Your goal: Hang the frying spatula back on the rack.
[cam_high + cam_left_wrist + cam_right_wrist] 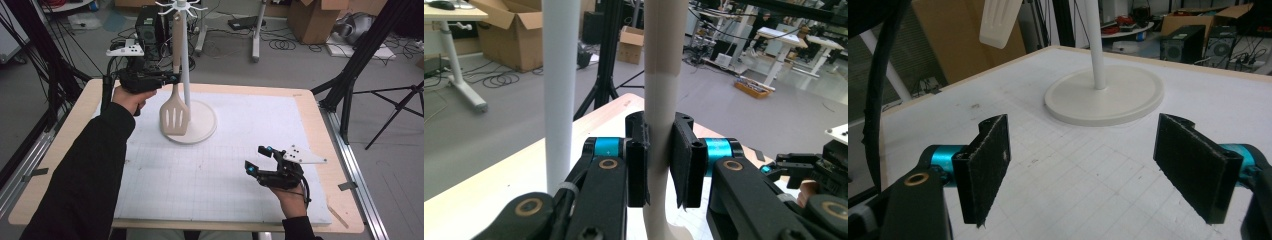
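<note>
The left gripper [659,165] clamps the slotted spatula [175,112] handle beside the stand [192,120] pole, while the right gripper [1098,170] hovers wide open, empty.

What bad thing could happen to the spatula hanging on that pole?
The left tongs pinch the spatula handle right beside the white stand, so a sideways tug might knock or tip the stand. If the pinch slips, the spatula could drop onto the round base. The right tongs are open, too far away to help.

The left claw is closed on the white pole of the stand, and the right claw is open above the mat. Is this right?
Not quite. The left claw is closed on the spatula handle, not the pole beside it, as the left gripper view shows. The right claw is open above the mat.
</note>
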`<state>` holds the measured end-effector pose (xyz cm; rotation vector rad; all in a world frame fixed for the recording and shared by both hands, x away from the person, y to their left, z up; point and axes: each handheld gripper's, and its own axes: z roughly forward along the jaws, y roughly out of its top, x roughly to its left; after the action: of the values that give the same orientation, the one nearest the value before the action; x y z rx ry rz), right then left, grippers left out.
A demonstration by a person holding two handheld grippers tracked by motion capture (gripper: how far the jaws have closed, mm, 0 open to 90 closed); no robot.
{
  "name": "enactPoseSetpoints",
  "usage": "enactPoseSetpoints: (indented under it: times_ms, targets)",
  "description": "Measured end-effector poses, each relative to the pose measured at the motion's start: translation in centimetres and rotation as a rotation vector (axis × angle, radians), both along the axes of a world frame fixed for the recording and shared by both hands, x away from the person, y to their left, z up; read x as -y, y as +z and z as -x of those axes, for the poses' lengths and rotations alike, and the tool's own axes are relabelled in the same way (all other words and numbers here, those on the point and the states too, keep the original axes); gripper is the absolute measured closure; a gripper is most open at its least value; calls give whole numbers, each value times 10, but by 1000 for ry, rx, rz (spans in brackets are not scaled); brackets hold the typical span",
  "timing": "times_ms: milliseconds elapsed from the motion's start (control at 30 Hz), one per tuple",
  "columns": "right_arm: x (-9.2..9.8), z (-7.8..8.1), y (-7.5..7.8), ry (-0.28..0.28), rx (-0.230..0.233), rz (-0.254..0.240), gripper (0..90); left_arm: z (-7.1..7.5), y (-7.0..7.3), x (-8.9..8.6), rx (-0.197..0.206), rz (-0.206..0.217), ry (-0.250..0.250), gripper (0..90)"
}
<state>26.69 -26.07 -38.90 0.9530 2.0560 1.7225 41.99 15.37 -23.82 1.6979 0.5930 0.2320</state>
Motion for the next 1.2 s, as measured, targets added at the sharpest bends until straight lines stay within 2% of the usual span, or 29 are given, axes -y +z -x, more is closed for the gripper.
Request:
enactPoseSetpoints:
  times_ms: [33,67,133,200,267,333,433,500,567,633,700,867,900,967,1100,1200]
  targets:
    - [0,0,0,-1,0,1,215,2,0,2,8,2,18,711]
    - [1,0,0,-1,1,4,215,4,0,2,8,10,25,579]
    - [1,1,0,-2,-2,5,215,9,-3,0,19,27,36,478]
    - [2,1,0,-2,5,6,215,15,-8,-6,23,23,55,411]
    - [3,1,0,-4,5,5,215,24,-15,-13,50,30,77,376]
    - [3,1,0,-8,-1,6,215,32,-26,-23,62,56,92,331]
    - [3,-1,-1,-12,4,19,216,44,-44,-35,82,66,112,239]
    - [2,-2,-2,-24,7,33,215,54,-55,-42,110,72,129,188]
    - [1,-2,-2,-32,8,48,214,65,-67,-46,156,84,148,174]
    - [0,-2,-2,-44,12,68,212,77,-77,-48,202,72,157,164]
    - [-1,-2,-2,-55,18,88,209,87,-86,-50,214,59,153,165]
    - [-1,-1,-3,-76,24,121,208,111,-106,-52,206,32,153,165]
    - [-1,-1,-4,-79,27,127,208,116,-111,-53,194,27,151,165]
    - [0,-1,-4,-86,22,132,207,124,-118,-54,173,34,154,161]
    - [0,-1,-5,-98,25,148,205,138,-133,-59,163,68,163,158]
    - [1,0,-5,-114,29,174,205,147,-142,-65,161,59,175,158]
